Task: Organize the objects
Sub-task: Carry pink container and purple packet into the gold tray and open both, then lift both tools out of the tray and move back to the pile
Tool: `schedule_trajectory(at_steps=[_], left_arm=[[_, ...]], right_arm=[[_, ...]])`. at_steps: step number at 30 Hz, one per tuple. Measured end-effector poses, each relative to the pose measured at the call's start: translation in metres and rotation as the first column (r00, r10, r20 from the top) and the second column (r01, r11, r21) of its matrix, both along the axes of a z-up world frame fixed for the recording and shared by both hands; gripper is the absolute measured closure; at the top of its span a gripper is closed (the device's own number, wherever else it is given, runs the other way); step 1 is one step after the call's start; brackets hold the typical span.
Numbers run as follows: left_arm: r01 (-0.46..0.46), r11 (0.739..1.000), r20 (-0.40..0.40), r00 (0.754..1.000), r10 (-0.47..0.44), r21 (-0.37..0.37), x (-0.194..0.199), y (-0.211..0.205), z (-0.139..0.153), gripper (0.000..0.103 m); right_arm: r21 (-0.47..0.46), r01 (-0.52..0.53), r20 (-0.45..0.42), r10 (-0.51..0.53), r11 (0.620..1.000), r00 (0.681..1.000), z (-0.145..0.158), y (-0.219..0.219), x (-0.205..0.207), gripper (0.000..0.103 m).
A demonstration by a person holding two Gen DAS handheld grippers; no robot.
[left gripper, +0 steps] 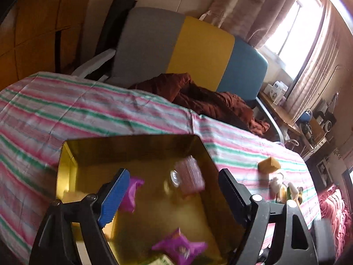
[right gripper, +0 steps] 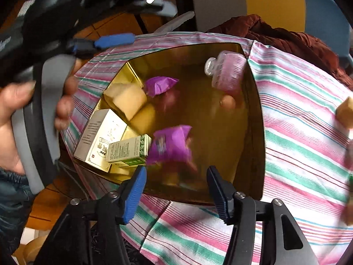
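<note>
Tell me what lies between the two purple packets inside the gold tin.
In the right wrist view, only bare gold floor of the tin lies between the upper purple packet and the lower purple packet.

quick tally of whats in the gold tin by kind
In the tin, from the right wrist view:
purple packets: 2
printed boxes: 2
yellow sponge blocks: 1, its mirror image on the wall not counted
pink ribbed bottle: 1
Total: 6
Both claws, left and right, are open and hold nothing.
</note>
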State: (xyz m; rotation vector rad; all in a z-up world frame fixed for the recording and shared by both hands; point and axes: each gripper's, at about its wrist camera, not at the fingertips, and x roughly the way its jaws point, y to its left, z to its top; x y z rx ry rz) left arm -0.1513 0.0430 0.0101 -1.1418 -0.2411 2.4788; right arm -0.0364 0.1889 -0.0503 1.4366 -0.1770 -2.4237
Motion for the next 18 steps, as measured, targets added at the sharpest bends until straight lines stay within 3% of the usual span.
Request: schedule_trajectory(at_steps=[7, 10, 14, 16, 18], left_arm=[[-0.053, 0.996, -0.04, 0.998, 0.05, -0.072, 0.048, -0.013, -0.006, 0.019], [-0.073, 0.992, -0.062, 0.996, 0.067, -0.102, 0.067, -0.016, -0.008, 0.02], [-0.108, 0.986, -0.103, 0.99, 0.095, -0.131, 0.09, -0.02, -0.005, 0.02], [-0.118, 0.981, -0.129, 0.987, 0.099, -0.155, 0.097, -0.019, -0.004, 0.021], [-0.134, 0.975, -0.154, 0.982, 0.108, -0.175, 0.106, -0.019, -0.004, 0.021]], right_arm=[[0.069, 0.022, -0.101, -0.015, 0.997, 0.995, 0.016, -0.004, 0.014, 0.019], [0.155, 0.06, -0.186, -0.031, 0.986, 0.982, 0.025, -0.009, 0.023, 0.008], [0.269, 0.155, -0.332, -0.059, 0.951, 0.941, 0.036, -0.013, 0.036, 0.004], [0.29, 0.201, -0.368, -0.085, 0.936, 0.926, 0.038, -0.01, 0.037, 0.0], [0.273, 0.211, -0.347, -0.109, 0.939, 0.931, 0.037, -0.003, 0.035, 0.0]])
